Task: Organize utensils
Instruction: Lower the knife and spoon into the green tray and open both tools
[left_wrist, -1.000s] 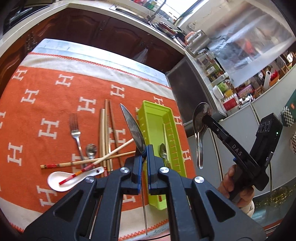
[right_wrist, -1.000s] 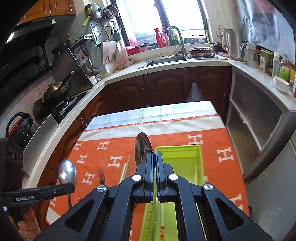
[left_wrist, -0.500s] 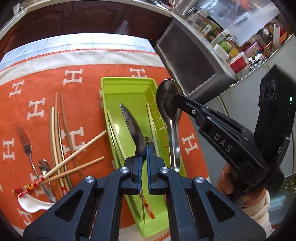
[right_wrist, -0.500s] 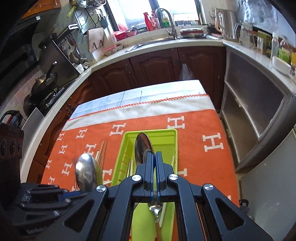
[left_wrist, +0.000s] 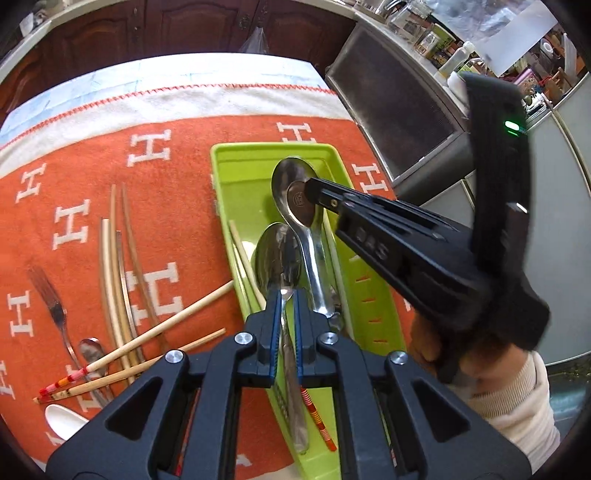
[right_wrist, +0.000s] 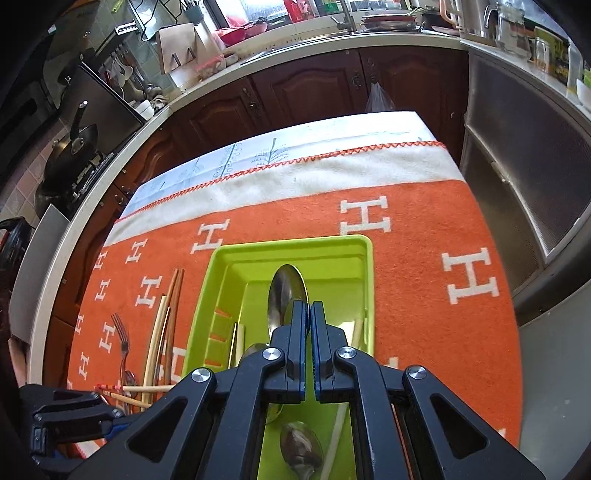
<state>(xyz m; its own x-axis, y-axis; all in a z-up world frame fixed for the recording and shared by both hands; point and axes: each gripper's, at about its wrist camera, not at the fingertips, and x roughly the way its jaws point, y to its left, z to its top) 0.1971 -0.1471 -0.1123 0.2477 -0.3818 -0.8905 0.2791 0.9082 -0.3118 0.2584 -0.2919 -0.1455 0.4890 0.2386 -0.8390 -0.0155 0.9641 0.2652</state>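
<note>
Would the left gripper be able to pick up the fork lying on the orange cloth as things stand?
Probably not yet. The left gripper is shut on a metal spoon over the green tray. The fork lies uncovered on the cloth to the left, so the way looks free once the spoon is released.

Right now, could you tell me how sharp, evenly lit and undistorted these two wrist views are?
Left wrist view: the right gripper and the hand behind it are smeared by motion blur; the fork is soft; the spoon glares. Right wrist view: mostly sharp, the window is blown out, and fisheye bends the counter edge and darkens the corners.
</note>
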